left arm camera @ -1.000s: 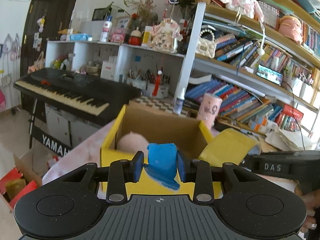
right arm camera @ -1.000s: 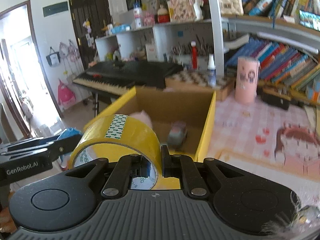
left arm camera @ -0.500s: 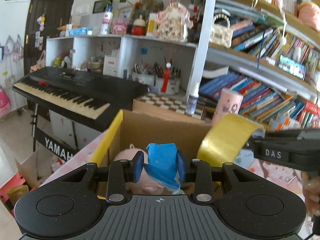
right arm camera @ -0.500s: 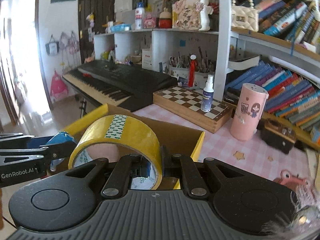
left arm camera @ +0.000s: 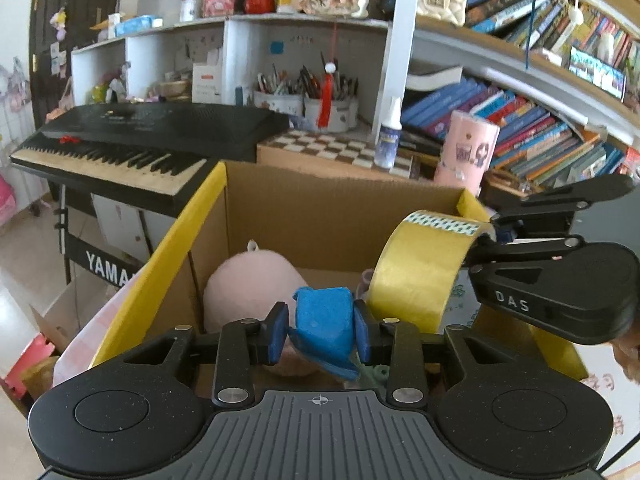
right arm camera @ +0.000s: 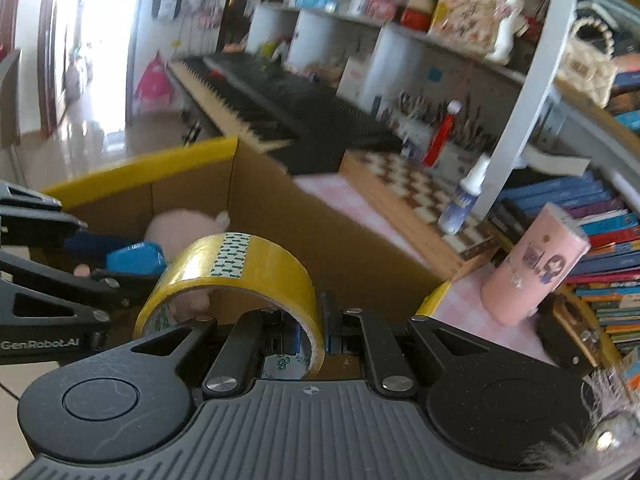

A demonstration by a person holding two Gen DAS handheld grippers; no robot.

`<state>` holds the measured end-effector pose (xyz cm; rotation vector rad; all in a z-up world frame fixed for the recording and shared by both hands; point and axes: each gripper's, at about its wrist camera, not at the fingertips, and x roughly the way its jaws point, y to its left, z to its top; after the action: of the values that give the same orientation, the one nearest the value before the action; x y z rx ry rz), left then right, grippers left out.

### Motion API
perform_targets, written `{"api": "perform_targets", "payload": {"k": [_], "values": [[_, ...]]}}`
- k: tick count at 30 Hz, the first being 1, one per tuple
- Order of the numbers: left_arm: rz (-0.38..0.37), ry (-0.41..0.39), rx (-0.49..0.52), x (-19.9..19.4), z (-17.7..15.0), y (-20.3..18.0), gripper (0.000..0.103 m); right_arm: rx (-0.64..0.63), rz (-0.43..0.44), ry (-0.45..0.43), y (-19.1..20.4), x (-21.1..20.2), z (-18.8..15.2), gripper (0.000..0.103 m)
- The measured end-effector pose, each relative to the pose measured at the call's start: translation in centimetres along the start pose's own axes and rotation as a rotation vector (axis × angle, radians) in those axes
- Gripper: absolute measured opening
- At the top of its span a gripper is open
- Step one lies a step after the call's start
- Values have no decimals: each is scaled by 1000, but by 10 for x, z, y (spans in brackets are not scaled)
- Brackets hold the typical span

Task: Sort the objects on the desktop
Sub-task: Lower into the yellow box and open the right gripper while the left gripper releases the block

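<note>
Blue object: a small blue wrapped block (left arm camera: pixel 325 317) sits clamped between the pads of the left gripper (left arm camera: pixel 321 330), jaws narrow and pressing on its sides; it hangs above the near part of the open box, likely so it can be let go straight in.
Yellow tape: a roll of yellow tape (right arm camera: pixel 236 276) is held by the right gripper (right arm camera: pixel 316 332), jaws closed nearly all the way on the roll's wall, one finger inside the ring and one outside; pinching the thin wall looks like the simplest way to carry a hoop. In the left wrist view the tape (left arm camera: pixel 424 268) hangs over the box's right edge.
Grippers: the two stand just beside each other over the box, both tilted downward, which fits a drop of both items at once.
Box: a cardboard box (left arm camera: pixel 320 216) with yellow-taped rims (left arm camera: pixel 168 256) stands on the desk's left edge and appears to be the sorting bin.
Box contents: a pink plush toy (left arm camera: pixel 248 284) already lies in the box's left half, below the blue block.
Desk behind: a pink canister (left arm camera: pixel 466 152), a white spray bottle (left arm camera: pixel 388 136) and a chessboard (left arm camera: pixel 332 152) stand past the box's far wall, near the shelves.
Judgement: release seems the next step; neither item is in the box yet.
</note>
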<state>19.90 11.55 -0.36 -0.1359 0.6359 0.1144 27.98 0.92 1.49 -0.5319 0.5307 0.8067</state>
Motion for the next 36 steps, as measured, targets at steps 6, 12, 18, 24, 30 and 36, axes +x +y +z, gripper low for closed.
{"api": "perform_targets", "payload": {"k": [6, 12, 18, 24, 30, 36], "values": [[29, 45, 63, 9, -2, -5, 33, -36, 59, 92, 1, 19, -2, 9], [46, 66, 86, 16, -2, -7, 33, -53, 72, 120, 2, 24, -1, 9], [41, 48, 61, 10, 0, -5, 41, -5, 60, 111, 1, 22, 1, 15], [26, -9, 45, -12, -4, -5, 64, 56, 17, 43, -3, -5, -2, 27], [16, -67, 31, -36, -6, -6, 79, 168, -28, -45, -4, -41, -7, 29], [-3, -129, -1, -64, -10, -3, 87, 283, -77, -115, 1, -81, -22, 30]]}}
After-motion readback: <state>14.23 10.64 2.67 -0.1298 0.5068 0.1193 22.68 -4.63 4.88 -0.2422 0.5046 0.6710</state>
